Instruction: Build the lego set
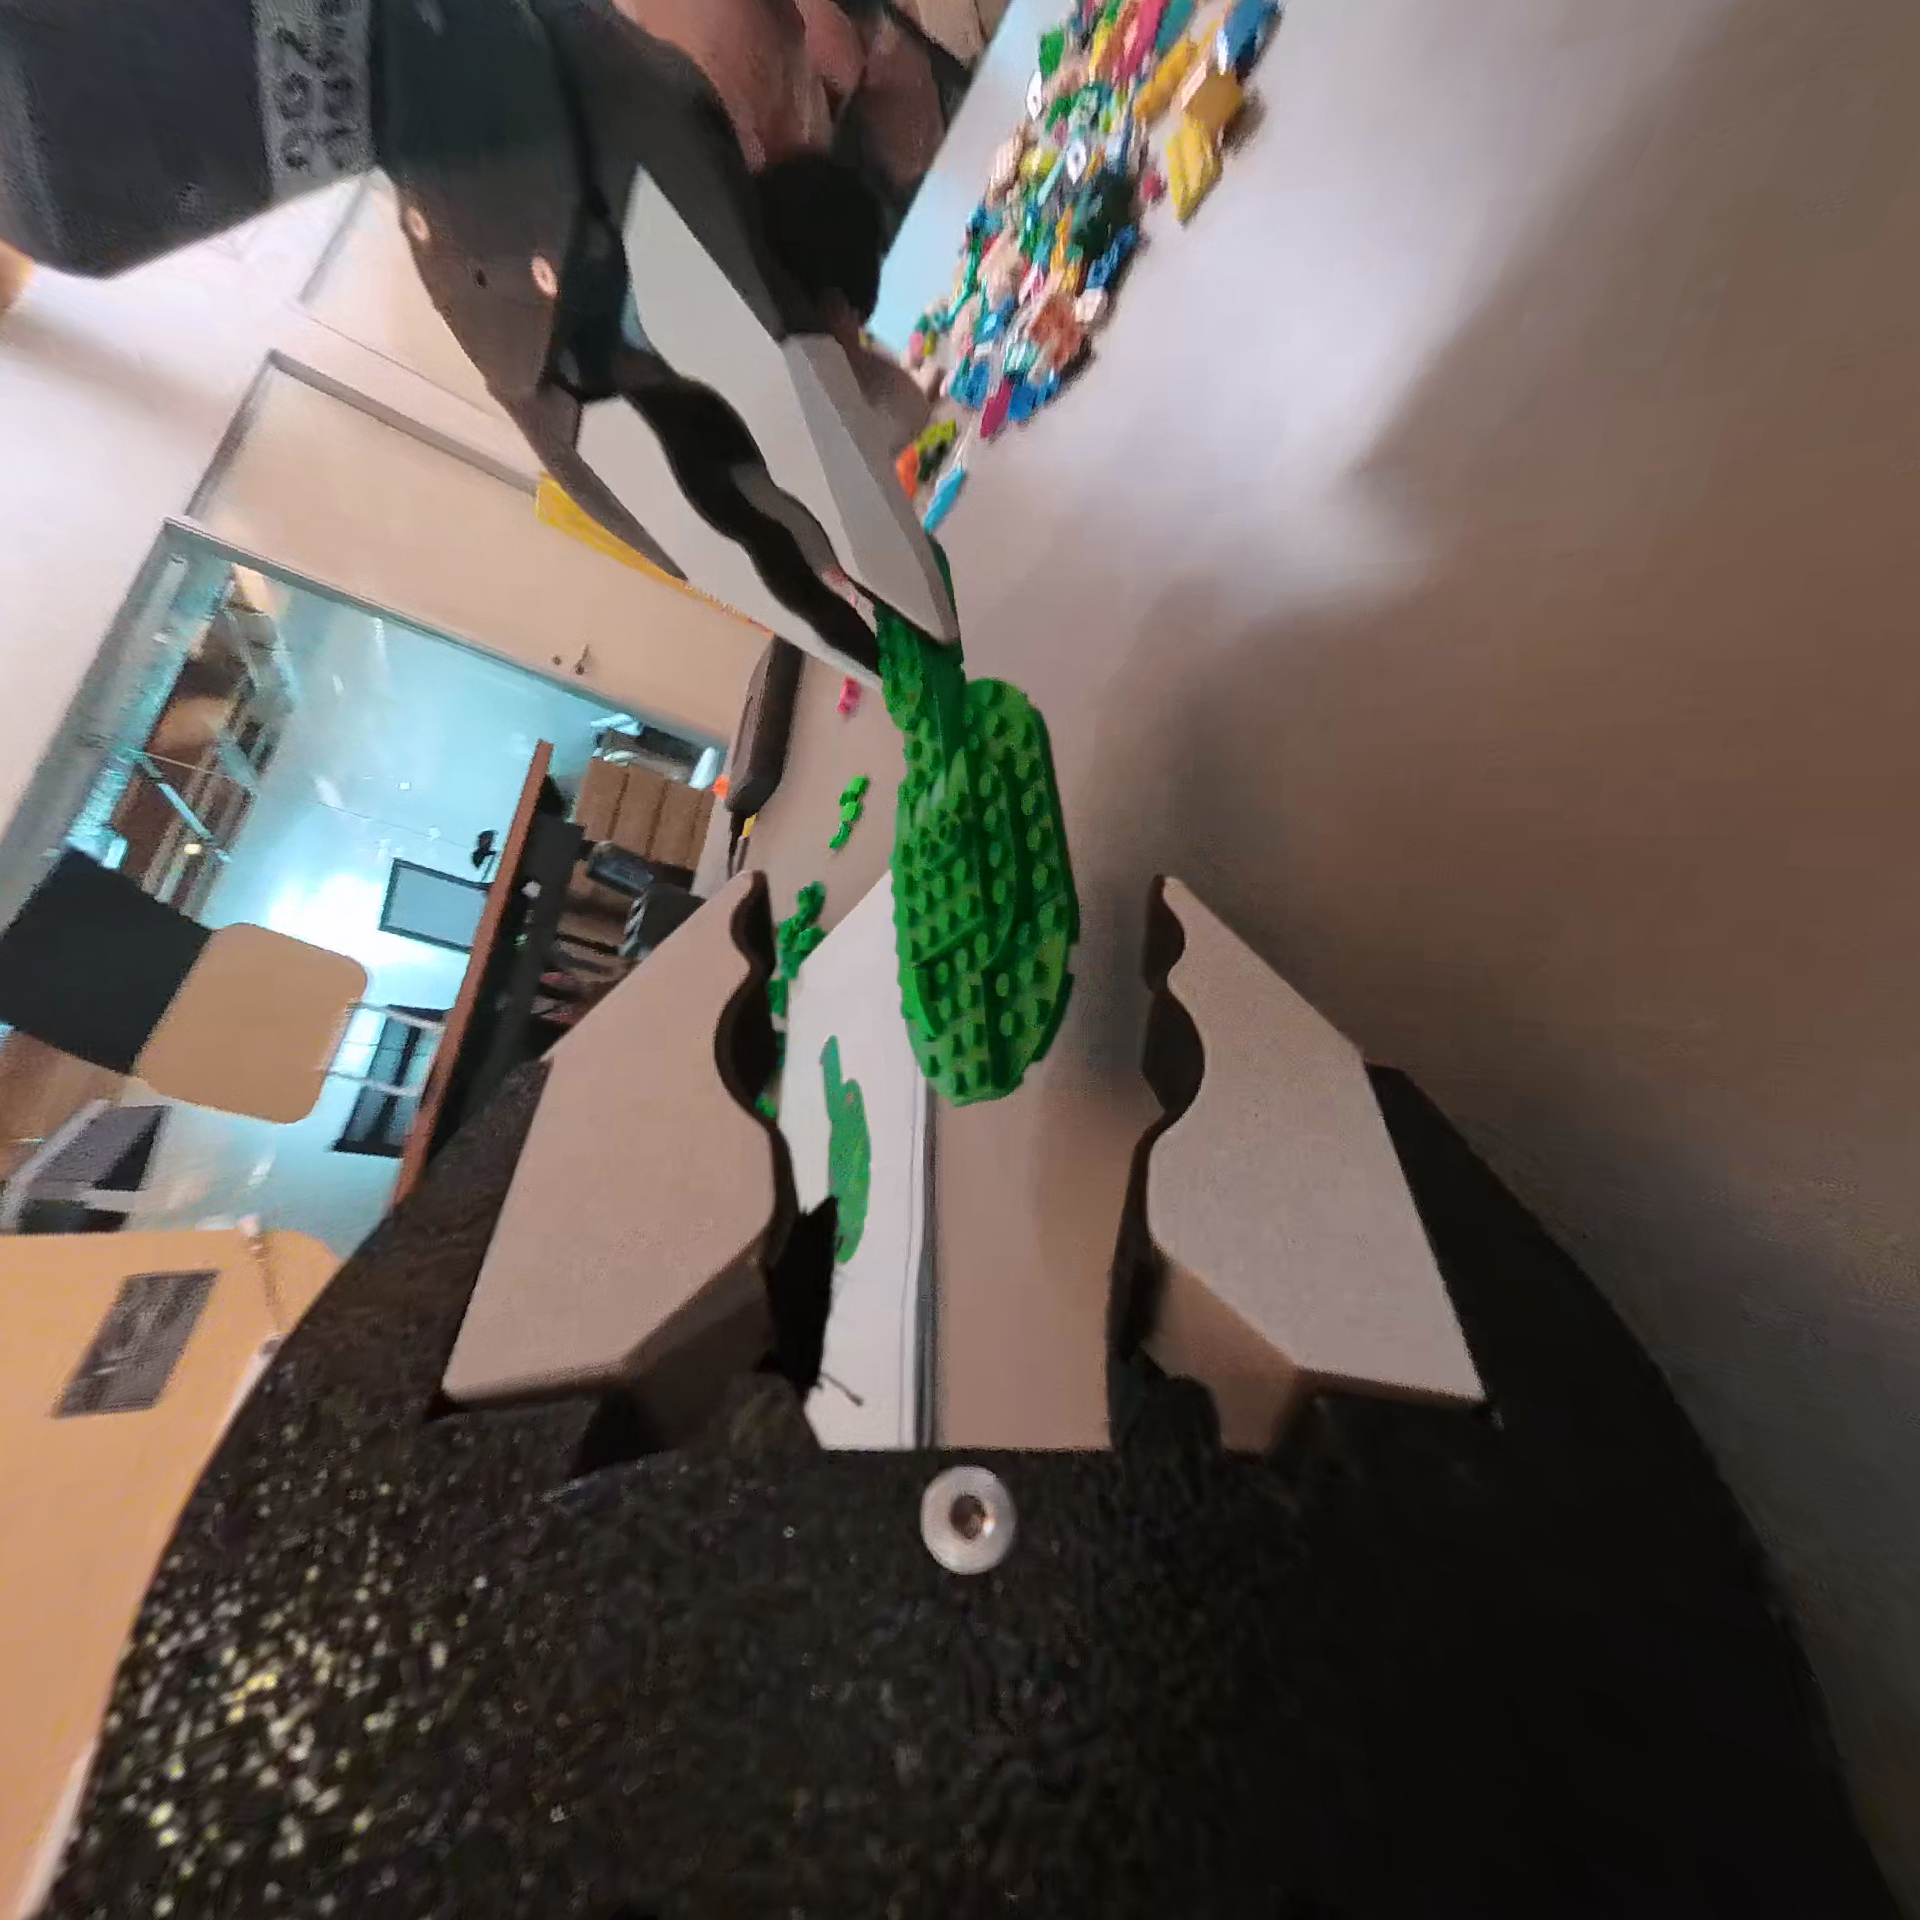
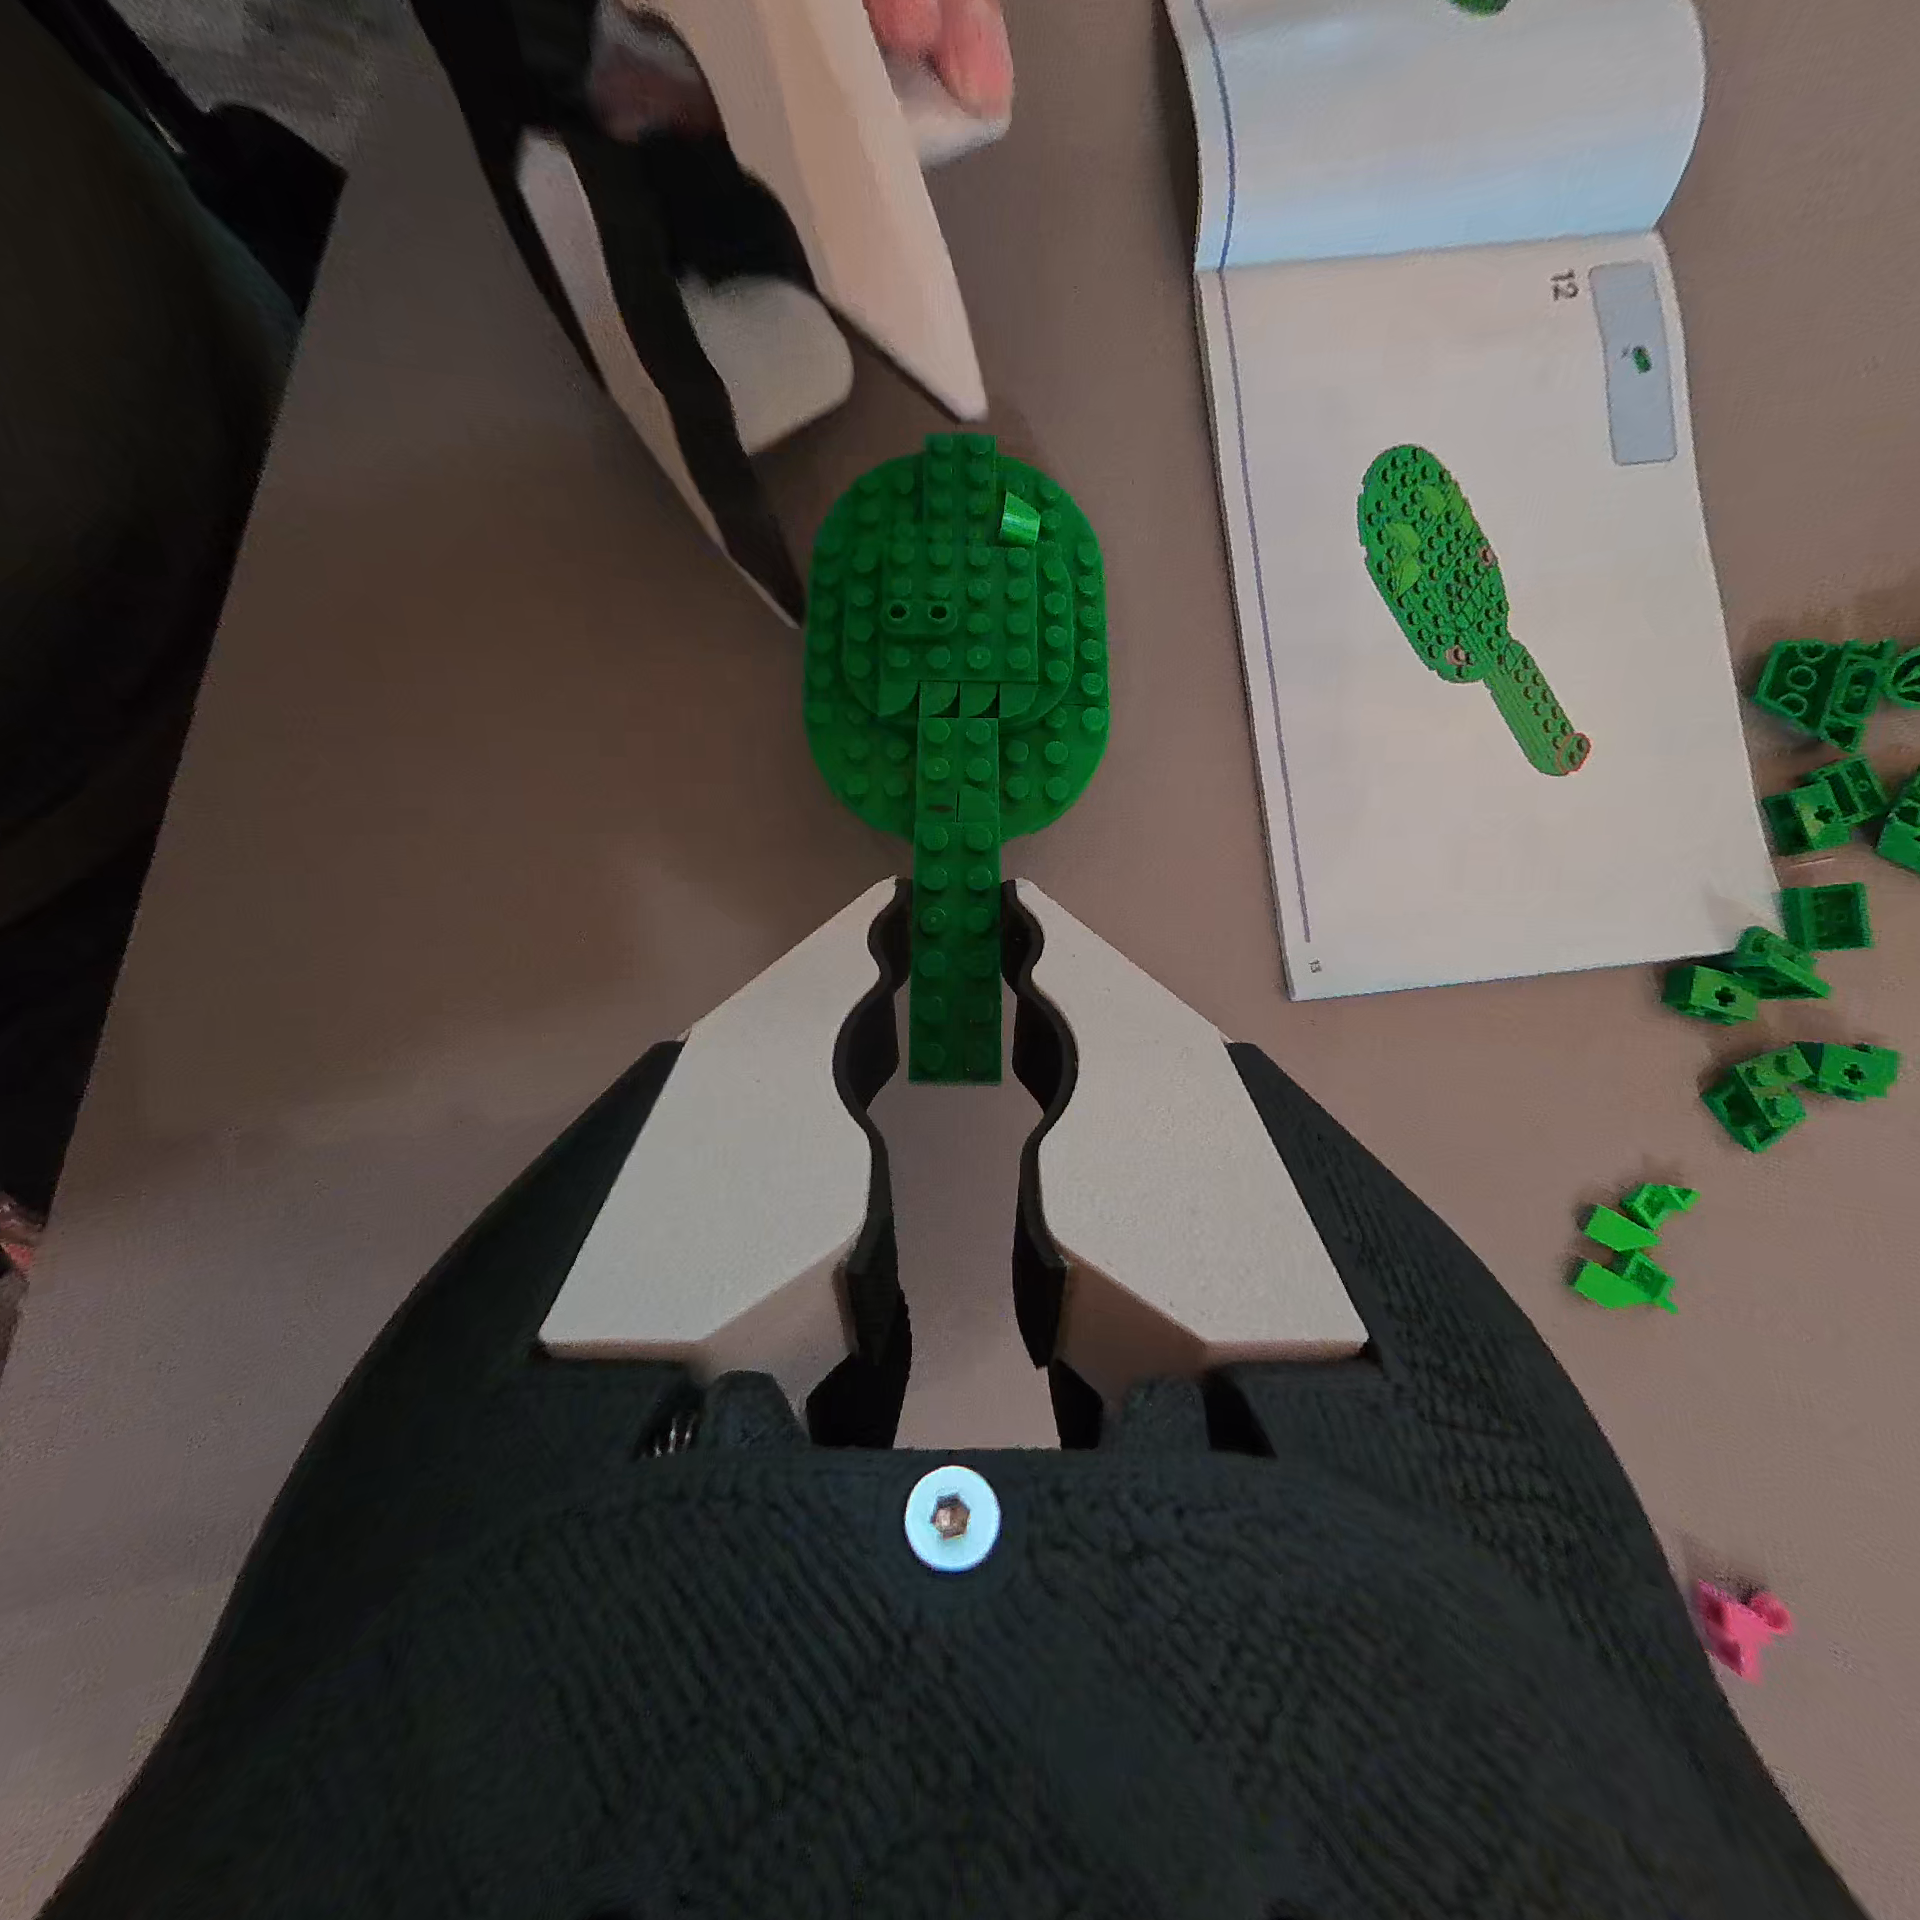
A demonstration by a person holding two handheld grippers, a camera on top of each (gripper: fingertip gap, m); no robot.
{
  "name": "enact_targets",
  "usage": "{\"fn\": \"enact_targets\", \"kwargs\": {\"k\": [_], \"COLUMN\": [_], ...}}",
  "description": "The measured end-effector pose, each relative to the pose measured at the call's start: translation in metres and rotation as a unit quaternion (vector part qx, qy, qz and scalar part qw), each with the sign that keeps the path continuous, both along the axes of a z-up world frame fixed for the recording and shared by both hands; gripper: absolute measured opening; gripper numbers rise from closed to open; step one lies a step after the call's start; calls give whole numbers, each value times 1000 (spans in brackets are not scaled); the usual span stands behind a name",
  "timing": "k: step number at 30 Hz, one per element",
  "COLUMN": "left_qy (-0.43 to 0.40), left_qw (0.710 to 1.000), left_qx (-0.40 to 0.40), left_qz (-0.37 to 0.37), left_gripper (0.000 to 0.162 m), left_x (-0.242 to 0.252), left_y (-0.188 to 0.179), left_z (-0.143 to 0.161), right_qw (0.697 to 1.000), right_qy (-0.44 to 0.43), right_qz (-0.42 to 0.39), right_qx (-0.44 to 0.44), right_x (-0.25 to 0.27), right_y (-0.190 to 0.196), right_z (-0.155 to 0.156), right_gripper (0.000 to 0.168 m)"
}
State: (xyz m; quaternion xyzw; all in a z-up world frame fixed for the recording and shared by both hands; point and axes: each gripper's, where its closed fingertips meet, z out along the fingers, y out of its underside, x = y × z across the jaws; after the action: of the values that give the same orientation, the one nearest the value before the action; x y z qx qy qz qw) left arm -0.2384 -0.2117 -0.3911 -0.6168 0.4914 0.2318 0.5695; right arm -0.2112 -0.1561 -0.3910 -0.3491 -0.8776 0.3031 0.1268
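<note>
The room behind the work is an office: pale walls, a glass partition (image 1: 343,790) with shelving and stacked cartons beyond it, and a light wooden chair back (image 1: 249,1023) nearer in. The table (image 2: 468,790) is a plain beige-grey surface, matte and smooth, running far off to where a heap of mixed coloured bricks (image 1: 1081,197) lies in a loose spread.

On that table an instruction booklet (image 2: 1455,623) lies open, its page picturing a green paddle-shaped model. Just left of it in the right wrist view sits the green lego build (image 2: 956,644) itself, an oval studded plate with a narrow stem running toward the camera, a small lighter green piece (image 2: 1018,517) perched near its far end.

The right gripper (image 2: 956,894) has its jaws narrowed onto the stem, fingertips pressing either side of it. The left gripper (image 1: 956,883) stands with a wide gap between its fingers, nothing held, hovering beside the oval's far end.

Loose green bricks (image 2: 1808,997) scatter by the booklet's edge, and a small pink piece (image 2: 1740,1626) lies apart, nearer the camera.
</note>
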Motion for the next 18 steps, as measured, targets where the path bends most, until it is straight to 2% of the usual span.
{"fn": "enact_targets", "kwargs": {"k": [1,5,7,12,18], "left_qy": [20,81,103,129,159], "left_qw": [1000,995,991,981,975], "left_qx": [5,49,75,138,149], "left_qz": [8,22,31,46,48], "left_gripper": [68,63,55,16,10], "left_x": [-2,0,0,3,6], "left_y": [4,13,16,22,26], "left_z": [-3,-1,4,25,42], "right_qw": [1000,999,998,997,995], "right_qy": [6,27,37,66,92], "right_qz": [-2,-12,-15,-20,-32], "right_qx": [-7,-33,-45,-46,-23], "right_x": [0,3,4,9,15], "right_y": [-1,-3,-4,-4,-2], "right_z": [1,8,14,30,43], "right_gripper": [15,15,15,15,16]}}
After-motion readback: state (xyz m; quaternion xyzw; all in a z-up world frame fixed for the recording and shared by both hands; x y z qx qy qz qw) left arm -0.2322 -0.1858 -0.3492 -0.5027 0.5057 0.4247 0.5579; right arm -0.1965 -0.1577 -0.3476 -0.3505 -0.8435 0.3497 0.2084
